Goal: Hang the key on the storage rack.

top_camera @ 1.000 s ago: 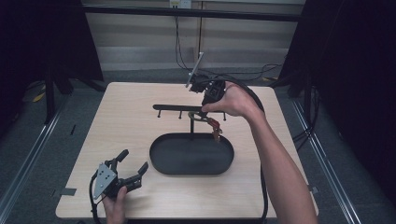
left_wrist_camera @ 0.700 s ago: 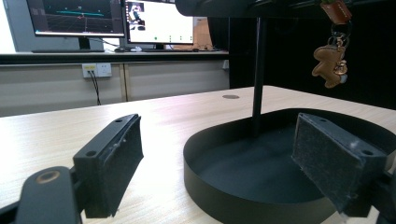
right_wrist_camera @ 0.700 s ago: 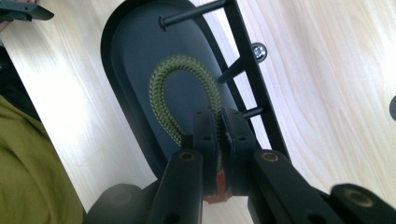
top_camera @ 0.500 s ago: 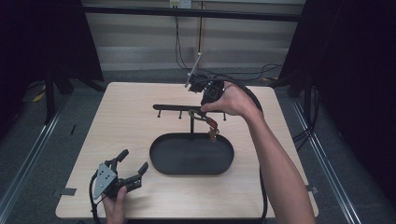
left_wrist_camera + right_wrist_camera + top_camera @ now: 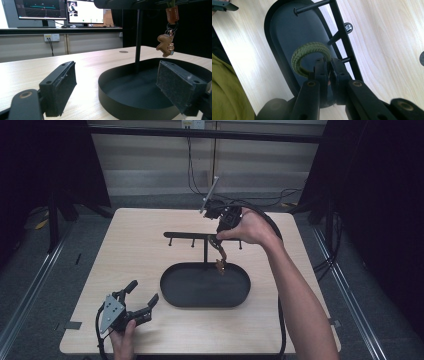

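Observation:
A black stand has an oval tray (image 5: 170, 295) as its base, a thin post (image 5: 138, 37) and a cross bar (image 5: 187, 235) with short pegs. My right gripper (image 5: 218, 236) is at the bar's right part, shut on a keychain. The keychain's green braided loop (image 5: 304, 53) curls out of the shut jaws of the right gripper (image 5: 329, 65), close to a peg. I cannot tell whether the loop is over it. Its brown strap and bear charm (image 5: 165, 45) hang above the tray (image 5: 120, 105). My left gripper (image 5: 143, 293) rests at the table's front left, open with nothing between its pads (image 5: 61, 82).
The tray (image 5: 284, 30) and bar (image 5: 344, 37) lie right below the right gripper. A wooden table (image 5: 130, 250) holds the stand at its middle. Cables trail off the far edge. Monitors stand on a desk beyond the table in the left gripper view.

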